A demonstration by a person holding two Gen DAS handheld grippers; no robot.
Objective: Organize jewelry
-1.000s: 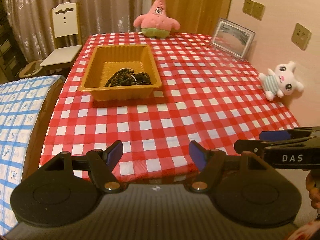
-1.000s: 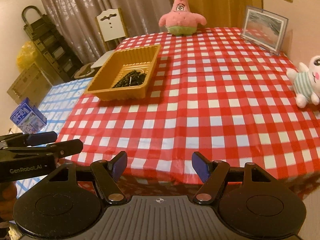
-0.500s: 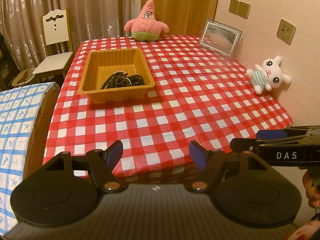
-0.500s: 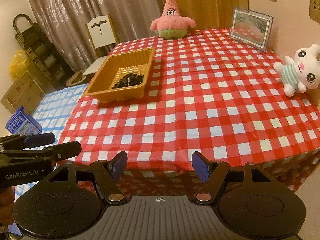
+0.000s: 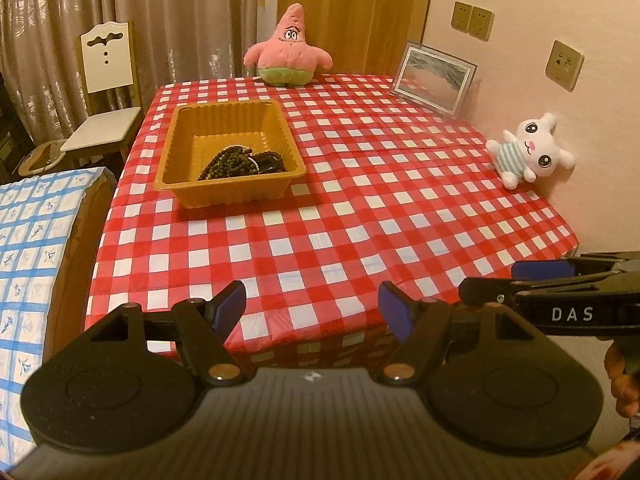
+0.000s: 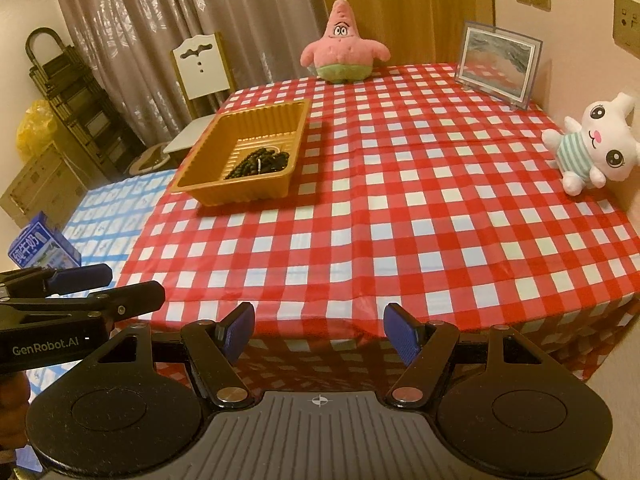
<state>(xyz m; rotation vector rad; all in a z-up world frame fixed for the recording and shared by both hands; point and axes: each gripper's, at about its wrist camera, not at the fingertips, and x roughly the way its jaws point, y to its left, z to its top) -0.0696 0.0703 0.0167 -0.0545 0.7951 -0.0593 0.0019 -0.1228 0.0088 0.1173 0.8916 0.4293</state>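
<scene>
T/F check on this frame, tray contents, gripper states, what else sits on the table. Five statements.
1. The dark bead strands lie inside the orange tray. True.
2. The left gripper is shut on a necklace. False: open, holding nothing.
3. The right gripper is open, short of the table's near edge. True.
4. The pink starfish plush sits in the tray. False: it stands at the table's far edge.
5. The white bunny plush lies by the wall. True.

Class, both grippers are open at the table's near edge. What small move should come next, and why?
Probably carry the left gripper forward toward the orange tray: the dark beads lie heaped inside it, far from both grippers, and neither it nor the right gripper holds anything.
</scene>
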